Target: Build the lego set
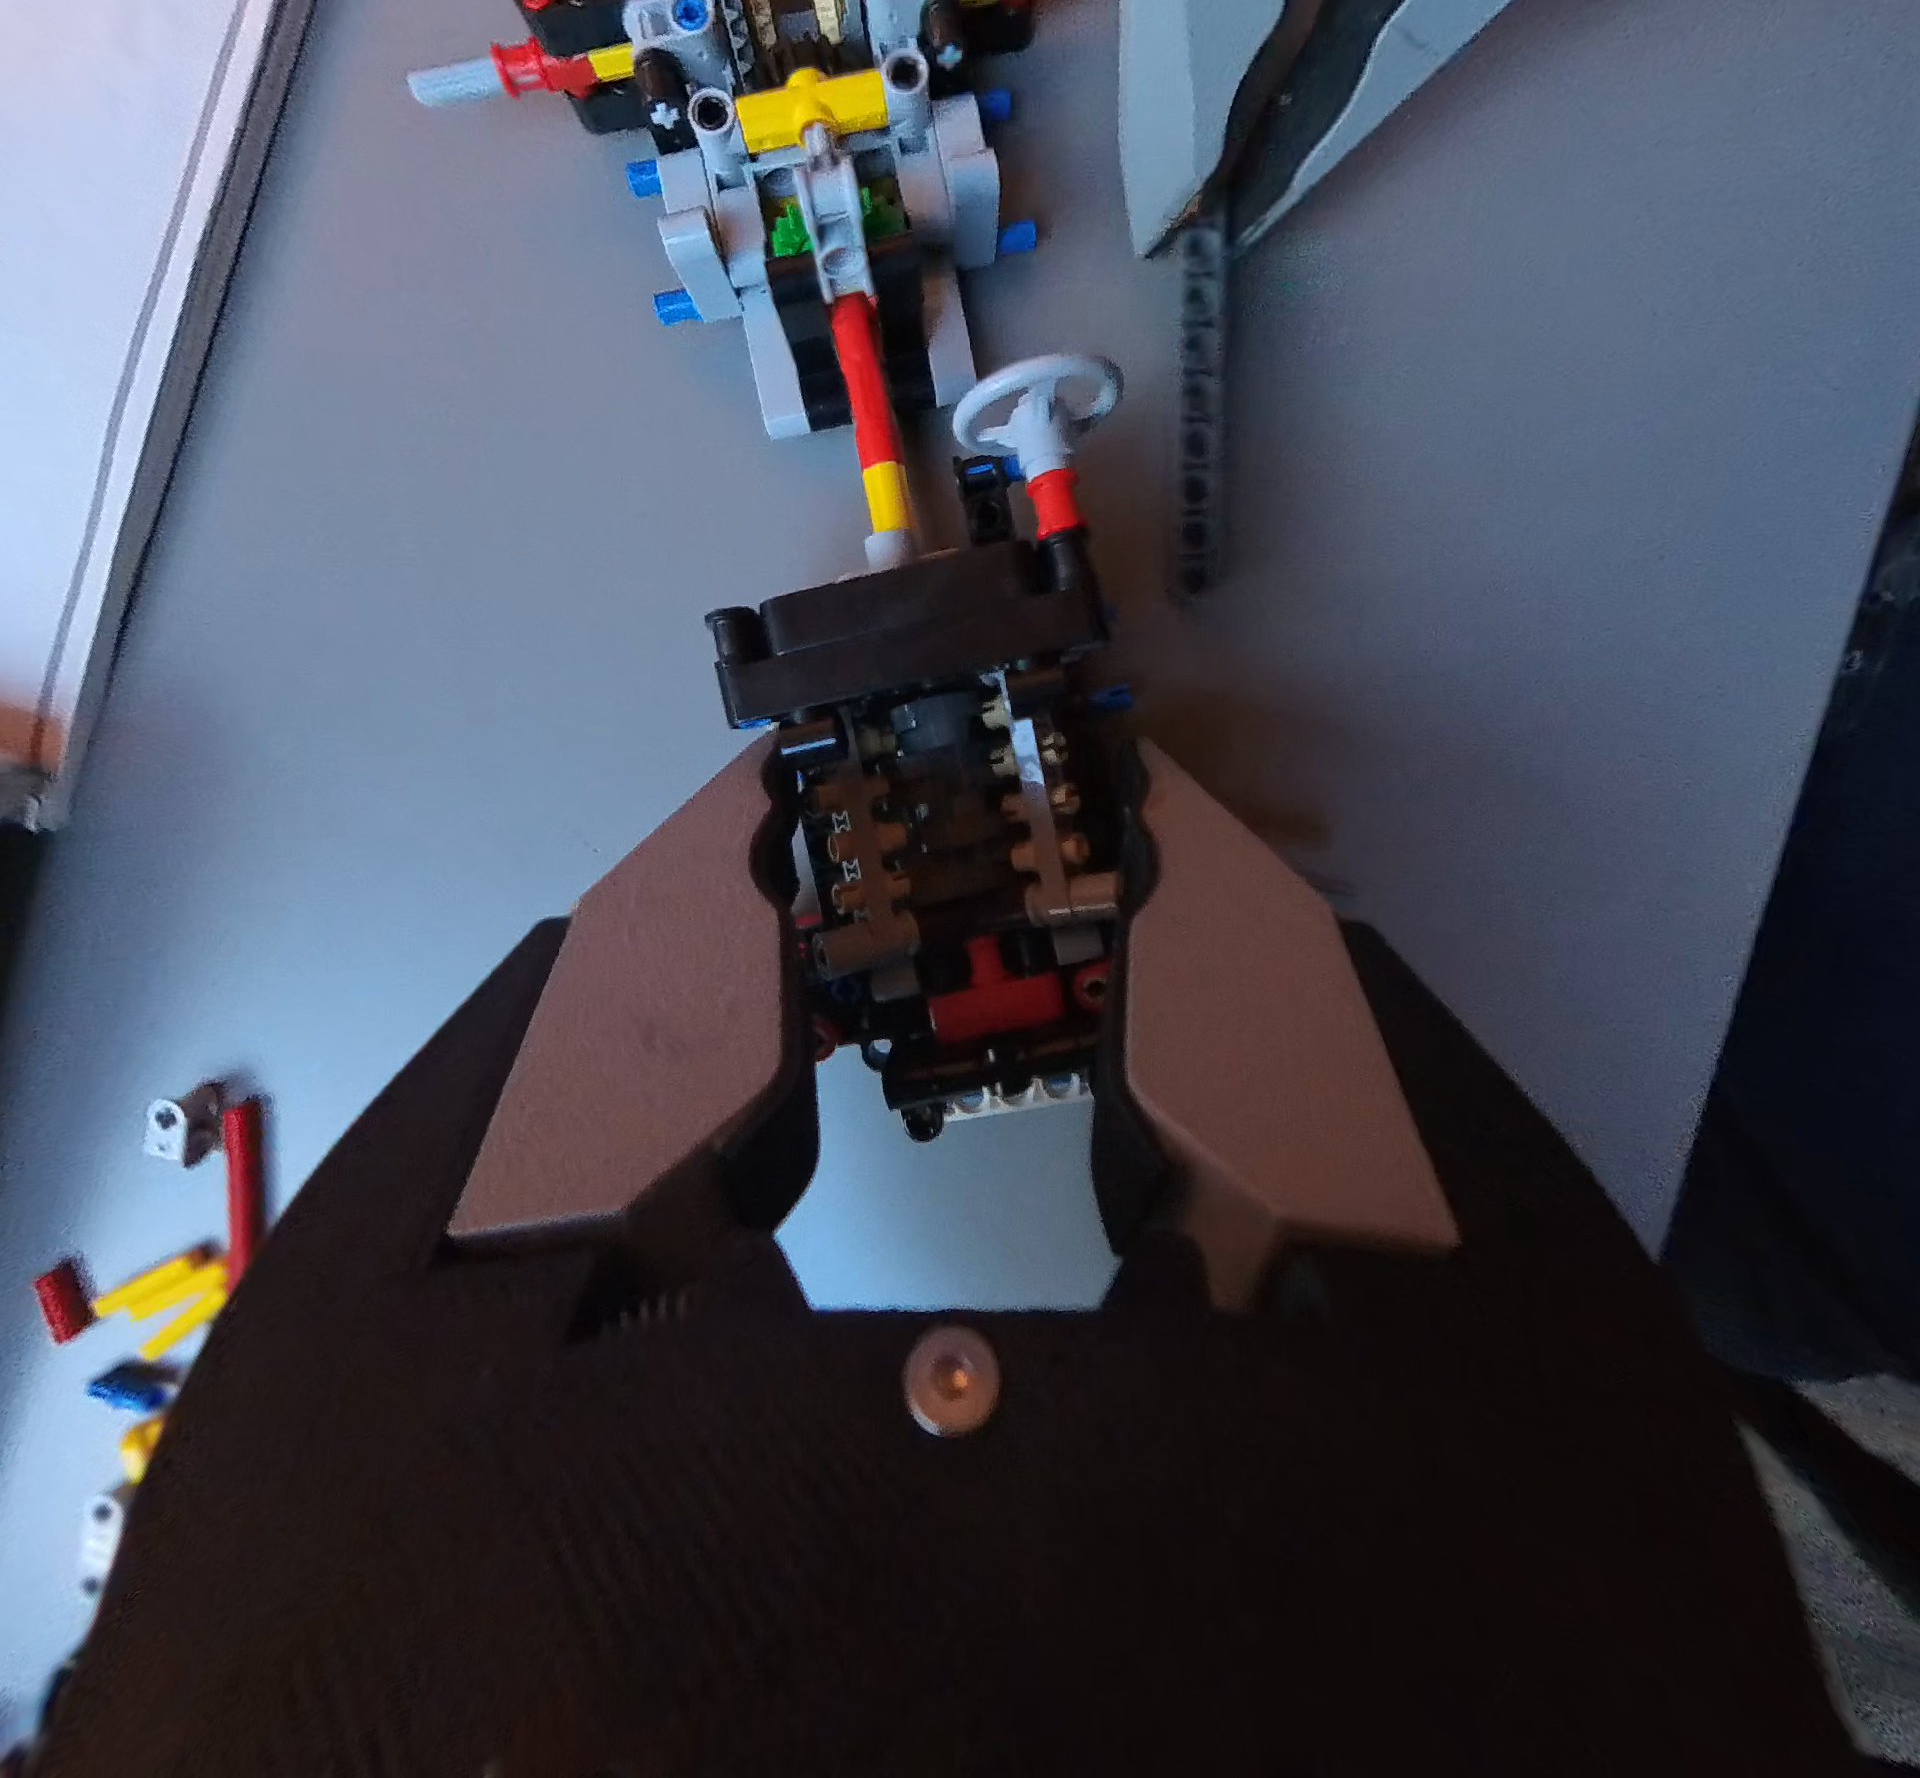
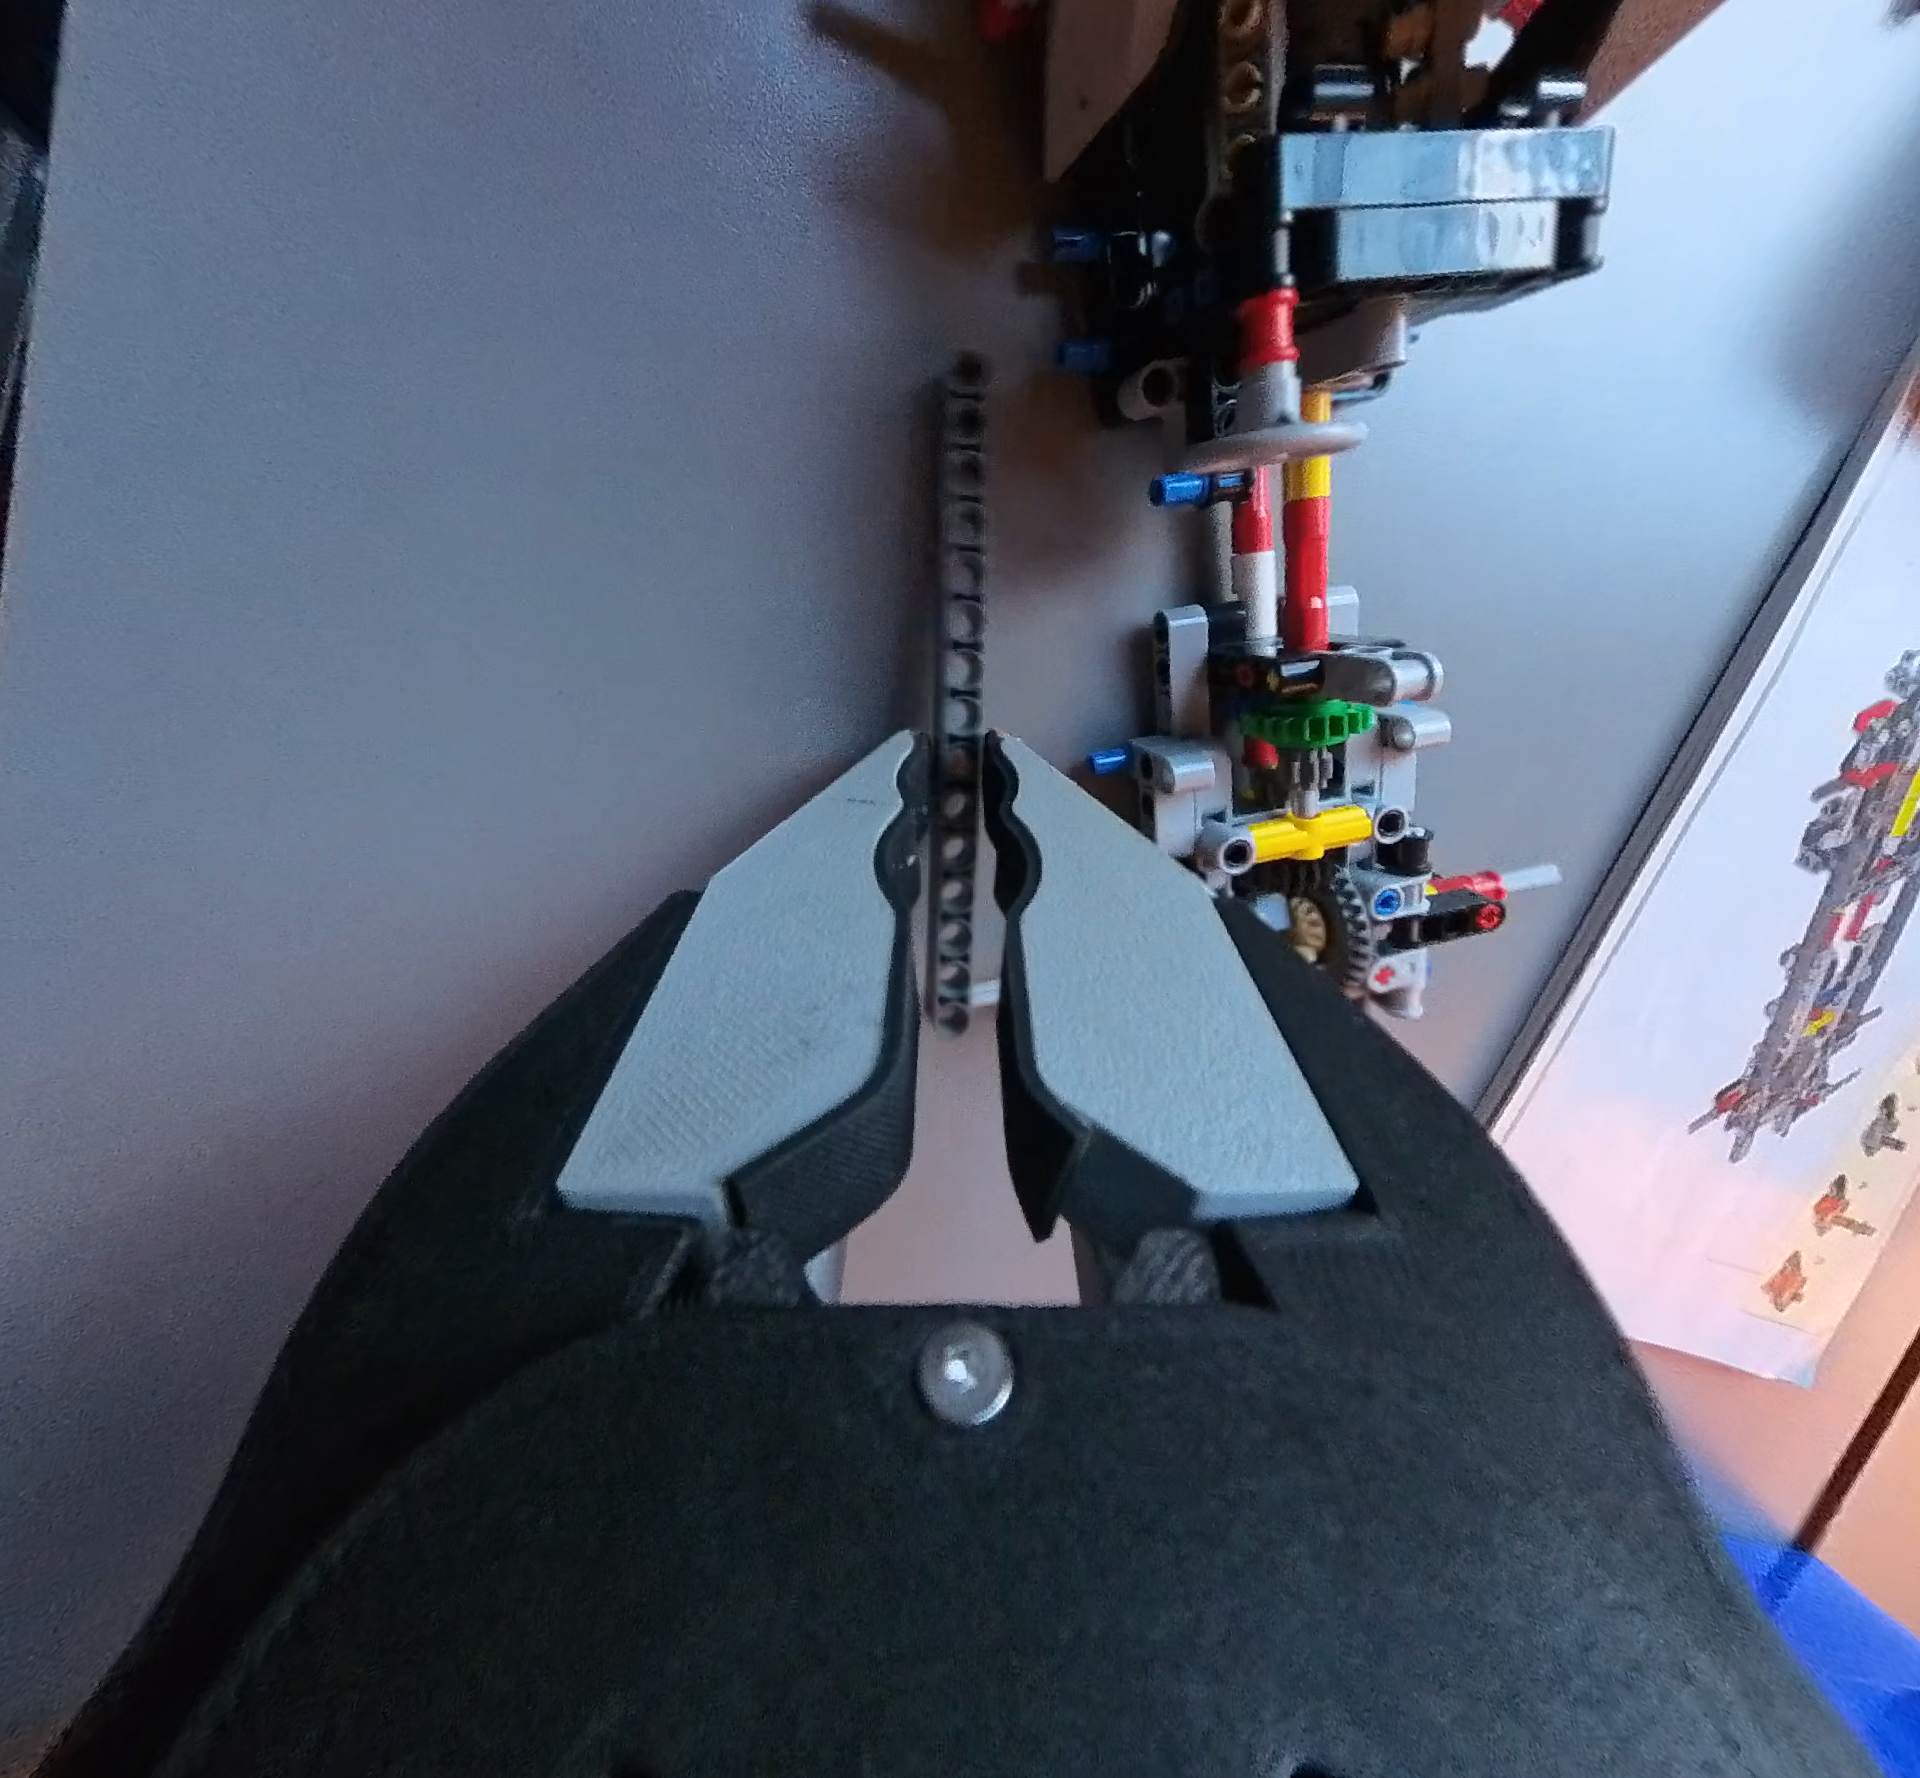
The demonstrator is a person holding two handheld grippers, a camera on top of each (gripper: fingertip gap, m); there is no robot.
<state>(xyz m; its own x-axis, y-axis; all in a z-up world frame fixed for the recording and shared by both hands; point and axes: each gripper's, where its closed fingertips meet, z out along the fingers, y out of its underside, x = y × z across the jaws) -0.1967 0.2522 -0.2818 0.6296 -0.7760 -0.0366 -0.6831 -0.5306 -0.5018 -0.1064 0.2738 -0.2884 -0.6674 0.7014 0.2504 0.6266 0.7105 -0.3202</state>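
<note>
I am clamping my right gripper (image 2: 956,793) on a long black studless beam (image 2: 961,585), pads pressing its flat sides near one end; it looks light, stiff, slick plastic, liable to pivot. My left gripper (image 1: 951,824) is straddling the dark engine block end of the brick-built chassis (image 1: 821,201) lying on the grey table (image 1: 416,689); whether its pads press, I cannot tell.

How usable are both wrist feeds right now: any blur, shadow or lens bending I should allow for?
Left wrist view: dim and soft; the model's engine block between the fingers sits in shadow, loose pieces smear at the edge. Right wrist view: brighter; the black holed beam is fairly sharp, the instruction sheet edges bow.
</note>
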